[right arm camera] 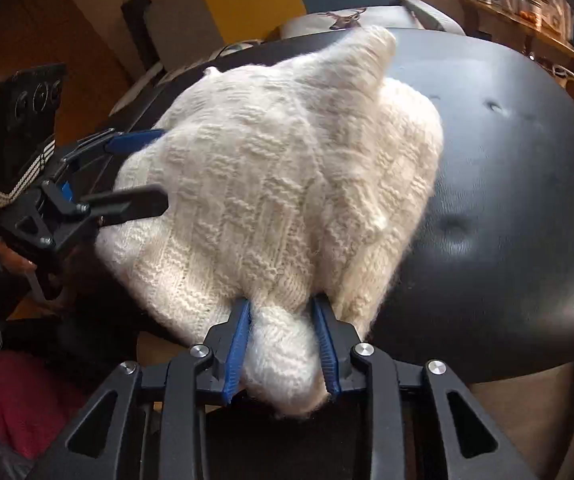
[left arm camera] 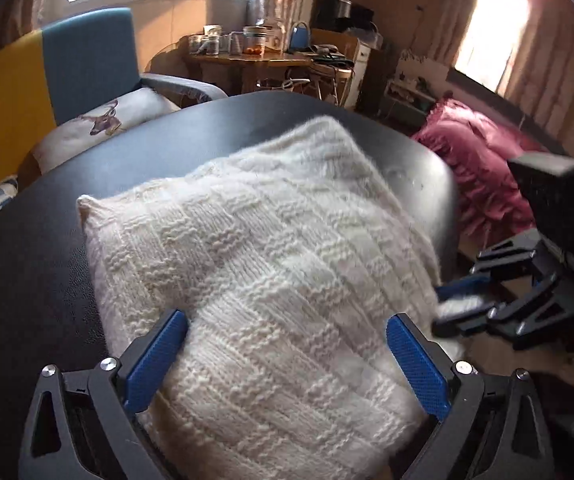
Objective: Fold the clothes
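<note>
A cream knitted sweater (left arm camera: 271,240) lies folded in a thick bundle on the black padded table (left arm camera: 47,264). My left gripper (left arm camera: 287,332) is open, and its blue fingers (left arm camera: 167,344) stand wide apart on either side of the sweater's near edge. In the right wrist view the sweater (right arm camera: 287,168) rises in a hump. The right gripper (right arm camera: 283,316) is shut on a bunched corner of it at the table's near edge. The left gripper (right arm camera: 155,168) shows there at the left, its jaws spread around the sweater's side. The right gripper (left arm camera: 459,308) appears at the sweater's right edge.
A blue and yellow sofa (left arm camera: 87,60) with a deer-print cushion (left arm camera: 103,120) stands behind the table. A wooden table (left arm camera: 247,60) with jars is farther back. Pink bedding (left arm camera: 483,160) lies to the right. Bare black tabletop (right arm camera: 507,200) extends right of the sweater.
</note>
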Tool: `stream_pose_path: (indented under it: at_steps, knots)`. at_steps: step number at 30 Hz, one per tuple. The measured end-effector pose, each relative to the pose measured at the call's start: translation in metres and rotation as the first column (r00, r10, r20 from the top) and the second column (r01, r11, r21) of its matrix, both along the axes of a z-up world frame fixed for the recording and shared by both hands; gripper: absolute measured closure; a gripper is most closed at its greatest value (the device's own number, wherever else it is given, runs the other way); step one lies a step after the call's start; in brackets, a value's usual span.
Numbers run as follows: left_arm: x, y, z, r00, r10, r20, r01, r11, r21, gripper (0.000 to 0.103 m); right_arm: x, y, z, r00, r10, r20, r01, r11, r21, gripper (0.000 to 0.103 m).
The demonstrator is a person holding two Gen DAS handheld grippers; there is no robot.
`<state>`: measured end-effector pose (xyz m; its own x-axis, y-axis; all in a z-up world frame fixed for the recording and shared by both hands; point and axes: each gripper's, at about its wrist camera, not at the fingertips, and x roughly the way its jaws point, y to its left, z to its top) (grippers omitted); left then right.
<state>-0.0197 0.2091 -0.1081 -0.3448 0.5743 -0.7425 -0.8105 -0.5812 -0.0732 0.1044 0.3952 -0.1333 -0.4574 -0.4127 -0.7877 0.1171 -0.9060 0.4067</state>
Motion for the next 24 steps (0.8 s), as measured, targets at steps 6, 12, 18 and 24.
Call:
stream_pose_path:
  at_steps: [6, 12, 18, 24]
  knots:
    - [-0.004, -0.014, 0.014, 0.998, 0.019, 0.052, -0.024, 0.994, 0.107, 0.002, 0.02, 0.029, 0.006, 0.991, -0.136, -0.005, 0.132, 0.97, -0.205, 0.069]
    - [-0.06, -0.076, 0.028, 0.927, 0.13, 0.352, -0.239, 0.927, 0.288, 0.002, 0.026, 0.086, 0.022, 0.933, -0.36, -0.005, 0.314, 0.819, -0.481, 0.01]
    - [-0.092, -0.101, -0.003, 0.832, 0.159, 0.531, -0.327, 0.914, 0.238, 0.001, -0.027, 0.073, -0.005, 0.958, -0.219, 0.185, 0.279, 0.858, -0.43, 0.0]
    - [-0.104, -0.083, -0.032, 0.767, 0.115, 0.631, -0.299, 0.935, 0.193, 0.001, -0.057, 0.06, -0.024, 0.954, -0.13, 0.269, 0.263, 0.793, -0.55, 0.002]
